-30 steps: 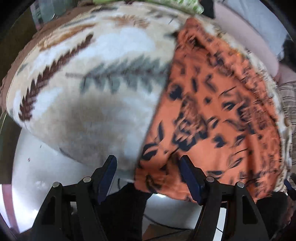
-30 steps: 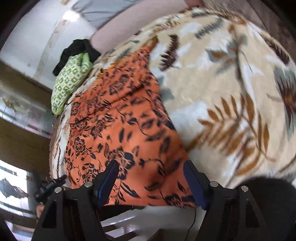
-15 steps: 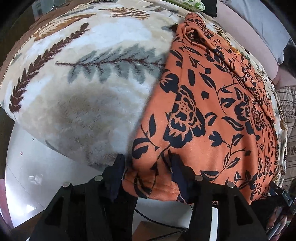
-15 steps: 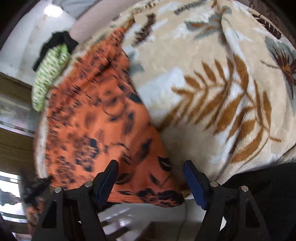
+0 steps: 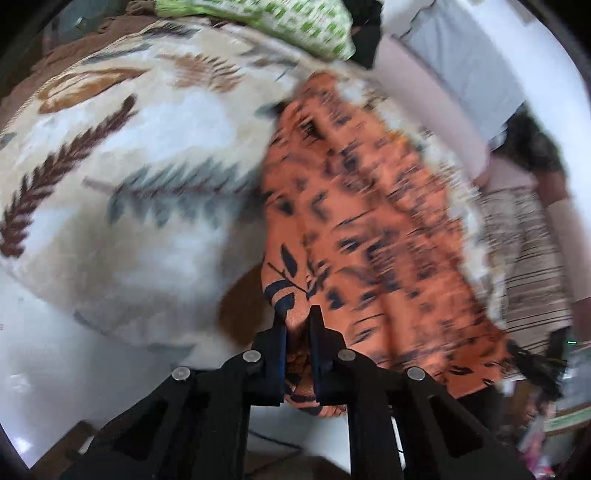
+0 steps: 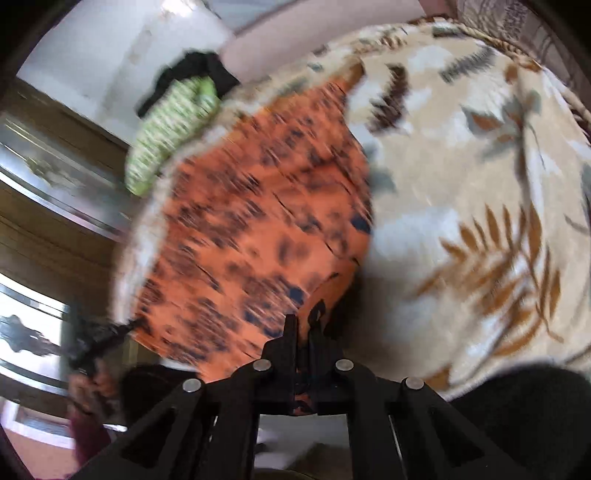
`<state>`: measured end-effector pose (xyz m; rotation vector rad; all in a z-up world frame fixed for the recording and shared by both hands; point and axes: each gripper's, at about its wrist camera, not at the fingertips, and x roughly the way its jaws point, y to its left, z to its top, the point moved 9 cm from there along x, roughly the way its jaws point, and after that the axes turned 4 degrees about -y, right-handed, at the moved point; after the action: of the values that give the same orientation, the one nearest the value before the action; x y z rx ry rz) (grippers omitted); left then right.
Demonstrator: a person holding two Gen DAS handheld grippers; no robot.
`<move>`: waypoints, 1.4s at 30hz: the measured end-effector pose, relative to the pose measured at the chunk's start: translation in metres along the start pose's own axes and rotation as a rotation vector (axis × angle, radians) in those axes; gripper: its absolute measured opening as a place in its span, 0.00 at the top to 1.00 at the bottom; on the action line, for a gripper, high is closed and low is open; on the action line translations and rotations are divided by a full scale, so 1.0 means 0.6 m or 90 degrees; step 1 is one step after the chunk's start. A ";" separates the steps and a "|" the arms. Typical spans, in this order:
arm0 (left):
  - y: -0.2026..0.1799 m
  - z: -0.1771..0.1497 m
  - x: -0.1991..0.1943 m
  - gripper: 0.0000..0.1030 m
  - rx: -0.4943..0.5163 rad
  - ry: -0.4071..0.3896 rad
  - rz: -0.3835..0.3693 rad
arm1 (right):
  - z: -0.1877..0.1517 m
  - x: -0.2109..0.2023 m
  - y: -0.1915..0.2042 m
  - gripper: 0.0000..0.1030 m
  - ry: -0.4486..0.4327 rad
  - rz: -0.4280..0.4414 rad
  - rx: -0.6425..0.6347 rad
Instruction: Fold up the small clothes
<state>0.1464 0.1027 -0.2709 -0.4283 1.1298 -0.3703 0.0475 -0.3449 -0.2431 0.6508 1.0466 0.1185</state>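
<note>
Your left gripper (image 5: pixel 298 314) is clenched on the near edge of the orange floral garment (image 5: pixel 369 236), with a bunched fold of the cloth squeezed between its two black fingers (image 5: pixel 277 332). Your right gripper (image 6: pixel 301 325) is clamped the same way on the garment (image 6: pixel 251 229), pinching a near corner of the fabric between its closed jaws. The garment lies spread over the leaf-patterned blanket (image 5: pixel 147 166): in the left wrist view it runs from the gripper toward the far side, on the right part of the blanket, and its near hem hangs just past the blanket's edge. In the right wrist view it covers the left part of the blanket (image 6: pixel 480 184), with brown and grey leaf prints showing bare to its right. Both views are smeared by motion blur, so the finer lie of the folds cannot be told. At the far end of the blanket, beyond the garment, sits a green-and-white patterned cloth (image 5: pixel 288 26) with a black cloth (image 6: pixel 195 70) touching it. A person in a striped top (image 5: pixel 524 258) stands at the right edge of the left wrist view.
</note>
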 end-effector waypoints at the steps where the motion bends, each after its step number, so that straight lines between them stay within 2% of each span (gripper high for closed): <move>1: -0.012 0.017 -0.008 0.90 0.002 -0.005 -0.018 | 0.017 -0.006 0.007 0.95 -0.007 0.015 0.005; 5: -0.053 0.110 -0.012 0.90 0.009 -0.016 -0.055 | 0.110 -0.015 0.032 0.95 -0.044 0.079 0.044; 7: -0.069 0.174 0.001 0.90 0.011 -0.015 -0.061 | 0.162 -0.009 0.041 0.95 -0.065 0.083 0.052; 9: -0.078 0.238 0.014 0.90 0.019 -0.019 -0.047 | 0.222 0.004 0.039 0.95 -0.088 0.087 0.071; 13: -0.078 0.379 0.093 0.90 0.003 -0.025 -0.007 | 0.361 0.055 0.007 0.95 -0.132 0.076 0.124; 16: -0.055 0.456 0.167 0.90 -0.024 -0.030 0.020 | 0.455 0.116 -0.050 0.95 -0.157 0.047 0.180; 17: -0.041 0.487 0.210 0.89 -0.053 -0.037 0.020 | 0.479 0.142 -0.071 0.95 -0.160 0.043 0.206; 19: -0.017 0.511 0.279 0.86 -0.084 -0.028 0.029 | 0.517 0.207 -0.117 0.92 -0.156 0.053 0.272; 21: 0.013 0.512 0.327 0.86 -0.118 -0.021 0.050 | 0.538 0.261 -0.165 0.91 -0.161 0.064 0.334; 22: 0.026 0.509 0.345 0.86 -0.149 -0.034 0.035 | 0.541 0.285 -0.195 0.91 -0.165 0.047 0.365; 24: 0.034 0.510 0.339 0.84 -0.184 -0.085 -0.004 | 0.539 0.303 -0.227 0.91 -0.183 0.035 0.390; 26: 0.036 0.521 0.304 0.81 -0.203 -0.165 -0.057 | 0.539 0.296 -0.226 0.91 -0.205 0.052 0.364; 28: 0.052 0.536 0.239 0.60 -0.226 -0.283 -0.045 | 0.541 0.269 -0.215 0.91 -0.235 0.031 0.310; 29: 0.057 0.534 0.205 0.43 -0.243 -0.331 -0.030 | 0.544 0.239 -0.201 0.91 -0.265 0.006 0.262; 30: 0.056 0.530 0.186 0.38 -0.248 -0.351 -0.026 | 0.545 0.220 -0.189 0.91 -0.281 -0.010 0.232; 31: 0.043 0.519 0.160 0.38 -0.242 -0.361 -0.020 | 0.544 0.206 -0.176 0.91 -0.288 -0.022 0.205; 33: 0.014 0.490 0.139 0.38 -0.220 -0.353 -0.009 | 0.528 0.189 -0.133 0.91 -0.272 -0.030 0.137; 35: -0.020 0.451 0.134 0.38 -0.192 -0.345 0.004 | 0.505 0.201 -0.074 0.91 -0.222 -0.032 0.068; 37: -0.038 0.400 0.150 0.38 -0.173 -0.318 0.064 | 0.471 0.243 0.007 0.91 -0.154 -0.032 -0.014; 42: -0.025 0.335 0.205 0.38 -0.139 -0.237 0.159 | 0.390 0.369 0.154 0.91 -0.028 -0.006 -0.107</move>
<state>0.3778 0.0576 -0.2871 -0.5165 0.8470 0.0535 0.3750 -0.2873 -0.2840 0.4939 0.9857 0.1821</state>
